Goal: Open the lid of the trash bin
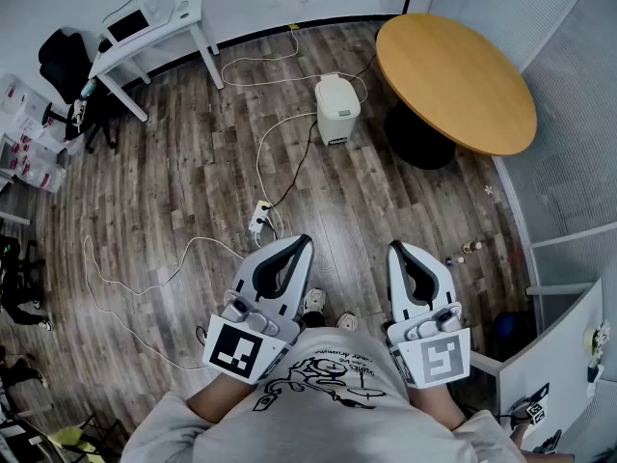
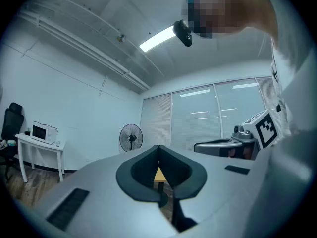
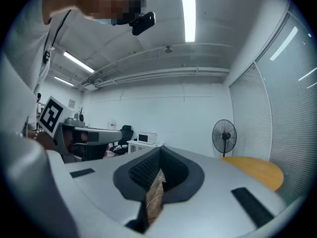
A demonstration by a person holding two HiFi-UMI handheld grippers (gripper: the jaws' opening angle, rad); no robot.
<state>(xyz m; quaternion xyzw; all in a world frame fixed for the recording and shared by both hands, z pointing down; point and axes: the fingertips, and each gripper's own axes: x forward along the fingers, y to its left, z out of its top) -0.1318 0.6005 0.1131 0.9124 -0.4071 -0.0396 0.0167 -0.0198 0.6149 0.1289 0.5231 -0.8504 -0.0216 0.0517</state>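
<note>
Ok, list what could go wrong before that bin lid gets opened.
1. A white cable and power strip lie on the floor on the way to the trash bin: likely trip hazard.
2. Left gripper and right gripper are both shut; closed jaws might slide off the lid.

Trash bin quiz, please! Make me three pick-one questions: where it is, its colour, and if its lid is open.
1. Where is the trash bin? A on the floor by the round table; B on a chair; C on a shelf.
2. Its colour? A red; B cream white; C black.
3. Its lid? A off; B wide open; C shut.
Answers: A, floorboards lie under it and the table is beside it; B, it is pale all over; C, the lid lies flat on top.
</note>
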